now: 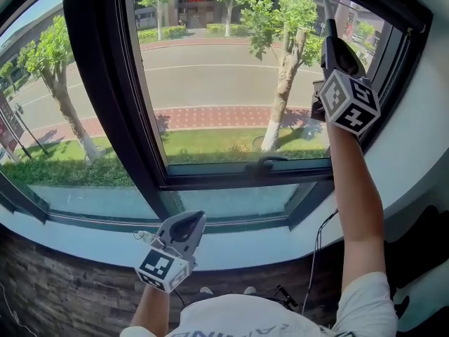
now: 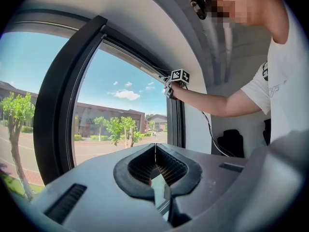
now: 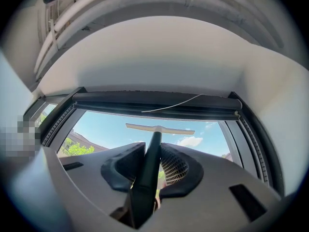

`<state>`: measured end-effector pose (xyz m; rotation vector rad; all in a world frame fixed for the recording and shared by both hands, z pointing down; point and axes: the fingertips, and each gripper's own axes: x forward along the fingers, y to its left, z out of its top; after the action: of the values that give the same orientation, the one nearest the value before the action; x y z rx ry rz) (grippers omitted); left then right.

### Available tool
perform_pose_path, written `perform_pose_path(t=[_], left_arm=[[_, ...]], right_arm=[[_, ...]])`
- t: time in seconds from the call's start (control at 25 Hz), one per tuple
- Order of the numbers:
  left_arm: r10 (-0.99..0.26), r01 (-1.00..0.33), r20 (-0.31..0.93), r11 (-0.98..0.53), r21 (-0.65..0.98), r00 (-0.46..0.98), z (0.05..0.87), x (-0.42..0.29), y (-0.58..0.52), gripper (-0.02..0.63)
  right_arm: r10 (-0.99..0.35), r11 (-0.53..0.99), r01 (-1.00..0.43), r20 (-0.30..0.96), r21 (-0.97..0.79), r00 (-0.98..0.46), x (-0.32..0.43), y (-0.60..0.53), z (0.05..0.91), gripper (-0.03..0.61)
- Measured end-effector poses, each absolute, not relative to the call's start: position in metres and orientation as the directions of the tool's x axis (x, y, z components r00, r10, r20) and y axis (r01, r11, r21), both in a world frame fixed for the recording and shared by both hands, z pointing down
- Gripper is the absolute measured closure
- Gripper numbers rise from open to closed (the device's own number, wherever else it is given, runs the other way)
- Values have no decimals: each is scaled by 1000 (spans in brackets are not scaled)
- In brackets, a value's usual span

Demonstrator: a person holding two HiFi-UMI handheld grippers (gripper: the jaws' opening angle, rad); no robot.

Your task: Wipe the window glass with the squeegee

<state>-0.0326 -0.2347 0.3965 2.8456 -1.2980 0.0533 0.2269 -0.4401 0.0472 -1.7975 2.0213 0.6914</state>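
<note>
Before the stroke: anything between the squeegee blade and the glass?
Nothing visible. The right gripper grips the squeegee by its handle, with the blade up at the window glass just under the top frame. The left gripper is low, well away.

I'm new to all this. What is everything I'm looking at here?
Window glass: several panes, clear, ahead.
Window frame: one, black, around the glass.
Window handle: one, black, on the frame's lower bar.
Squeegee: one, dark handle, pale blade, high near the frame's top.
Trees: several, green, outside by the street.
Cable: one, black, beneath the raised arm.
Left gripper: one, grey, low by the sill, jaws together, empty.
Right gripper: one, grey, raised, clamping the squeegee handle.
</note>
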Motion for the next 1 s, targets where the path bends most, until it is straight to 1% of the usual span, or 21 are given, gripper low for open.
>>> perform_pose_path(t=[0.2, 0.4, 0.52, 0.72, 1.0], left_arm=[[-764, -764, 33, -645, -20, 644, 385, -27, -233, 597], [-784, -785, 34, -620, 3, 620, 386, -32, -235, 595], [-788, -789, 29, -615, 4, 614, 386, -32, -237, 597], [-801, -800, 23, -599, -25, 599, 380, -38, -244, 595], [-810, -810, 10, -587, 0, 587, 380, -40, -246, 595]], right_arm=[[-803, 100, -989, -578, 110, -146, 229, -444, 48, 479], [-801, 100, -988, -579, 120, -151, 229, -444, 58, 479], [-809, 100, -986, -566, 132, -158, 230, -442, 70, 479], [-824, 76, -977, -539, 200, -174, 229, -438, 95, 479], [-839, 98, -977, -513, 188, -183, 233, -437, 115, 479]])
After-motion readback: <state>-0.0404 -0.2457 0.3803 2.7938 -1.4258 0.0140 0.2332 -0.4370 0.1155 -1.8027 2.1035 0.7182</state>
